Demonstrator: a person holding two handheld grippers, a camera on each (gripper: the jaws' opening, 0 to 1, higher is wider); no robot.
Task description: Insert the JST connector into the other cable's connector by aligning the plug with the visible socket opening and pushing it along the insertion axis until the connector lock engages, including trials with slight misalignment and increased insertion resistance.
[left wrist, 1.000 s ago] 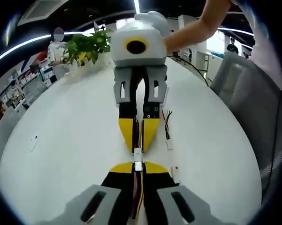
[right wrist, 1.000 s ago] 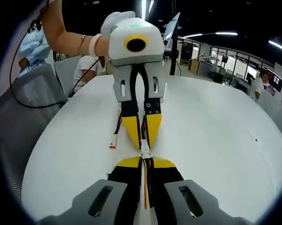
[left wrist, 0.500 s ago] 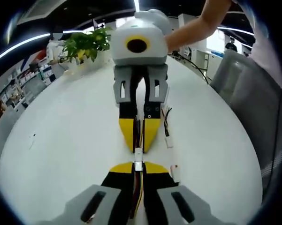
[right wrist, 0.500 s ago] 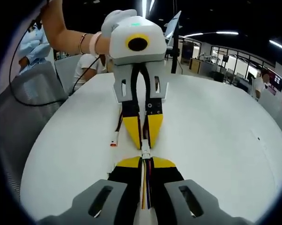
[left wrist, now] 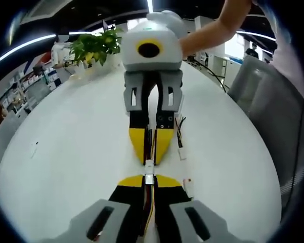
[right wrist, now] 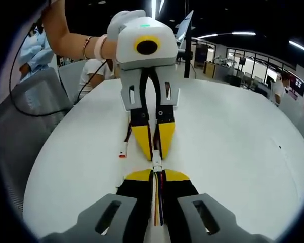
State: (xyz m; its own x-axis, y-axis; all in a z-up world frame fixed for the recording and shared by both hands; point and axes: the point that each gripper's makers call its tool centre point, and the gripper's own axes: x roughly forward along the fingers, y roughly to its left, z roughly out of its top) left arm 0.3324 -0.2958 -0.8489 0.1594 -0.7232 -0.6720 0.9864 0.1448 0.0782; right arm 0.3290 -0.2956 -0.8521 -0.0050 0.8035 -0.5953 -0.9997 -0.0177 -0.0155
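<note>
Both grippers meet tip to tip over the white table. In the left gripper view, my left gripper (left wrist: 149,181) is shut on a cable with yellow and red wires that ends in a white JST connector (left wrist: 148,177). Opposite it, the right gripper (left wrist: 149,159) is shut on the mating white connector (left wrist: 148,164). The two connectors touch in one line; I cannot tell how deep they sit. In the right gripper view, my right gripper (right wrist: 156,175) holds its cable, and the joined connectors (right wrist: 156,165) sit between it and the left gripper (right wrist: 155,153).
Two spare cables lie on the table (left wrist: 66,152): one with a white connector (left wrist: 181,150), one close by (left wrist: 188,186). A spare cable with a red-tipped connector (right wrist: 122,152) lies left of the jaws. A potted plant (left wrist: 93,48) stands at the far edge, chairs (right wrist: 25,116) alongside.
</note>
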